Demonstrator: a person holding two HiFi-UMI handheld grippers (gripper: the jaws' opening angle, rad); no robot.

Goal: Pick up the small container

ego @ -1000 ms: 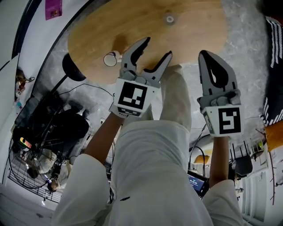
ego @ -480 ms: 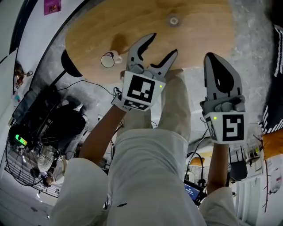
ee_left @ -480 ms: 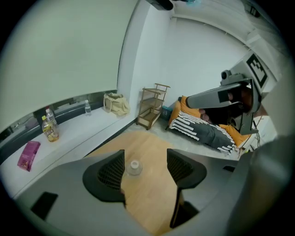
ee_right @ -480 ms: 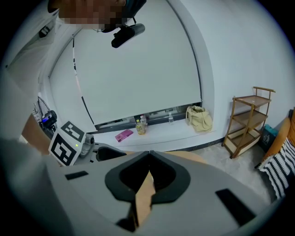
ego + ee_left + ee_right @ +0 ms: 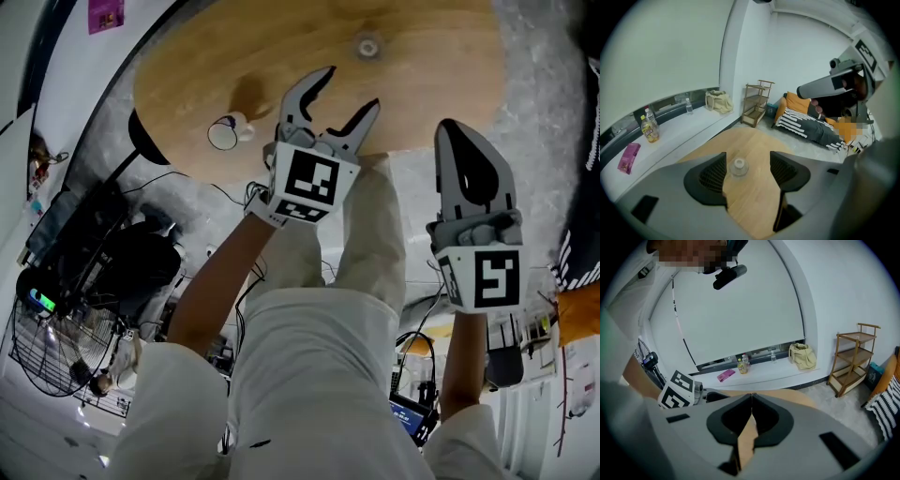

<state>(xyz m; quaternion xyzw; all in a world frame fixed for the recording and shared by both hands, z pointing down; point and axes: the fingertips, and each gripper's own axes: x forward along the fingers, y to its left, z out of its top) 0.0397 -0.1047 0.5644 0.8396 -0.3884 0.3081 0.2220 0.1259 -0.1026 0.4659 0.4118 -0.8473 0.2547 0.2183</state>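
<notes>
The small container, a clear round pot with a pale lid, stands on the far part of the round wooden table. My left gripper hangs open over the table's near edge, well short of the container. In the left gripper view the container shows on the table beyond the left gripper, just inside its left jaw, and nothing lies between the jaws. My right gripper is shut and empty, off the table's near right edge. In the right gripper view the right gripper has its jaws pressed together.
A white cup lies by the table's left edge. The person's legs in white trousers fill the foreground. A fan, black gear and cables crowd the floor at left. A wooden shelf, a striped cushion and sill bottles lie beyond.
My left gripper has moved forward and to the right over the table's edge, jaws a little wider. The right gripper has shifted slightly forward and stays shut.
</notes>
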